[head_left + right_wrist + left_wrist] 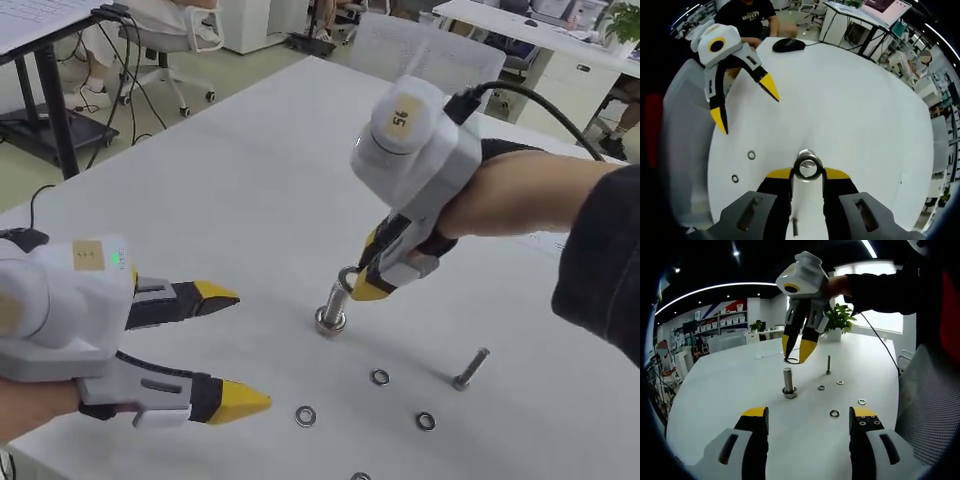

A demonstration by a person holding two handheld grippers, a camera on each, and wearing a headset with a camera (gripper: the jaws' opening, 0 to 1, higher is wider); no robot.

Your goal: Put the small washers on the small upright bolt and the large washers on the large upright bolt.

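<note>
**Large washer held just over the big bolt**

My right gripper (357, 288) is clamped on a large silver metal ring washer (346, 279), pinching its rim between the yellow tips. The washer hangs just above the top of the large upright steel bolt (331, 308), close to it but not yet slipped on. From the left gripper view I can see the washer (791, 360) over the bolt (788, 381) with a slim gap between them. In the right gripper view the ring (807, 167) sits dead centre between my own jaws.

My left gripper (232, 348) hovers low over the white tabletop (230, 180), off to the side of the large bolt. Its jaws are spread wide and hold nothing.

Four small silver washers (834, 413) lie flat and scattered on the table, near the two bolts and on my side of them. The thin small upright bolt (470, 368) stands well apart from the large one.
</note>
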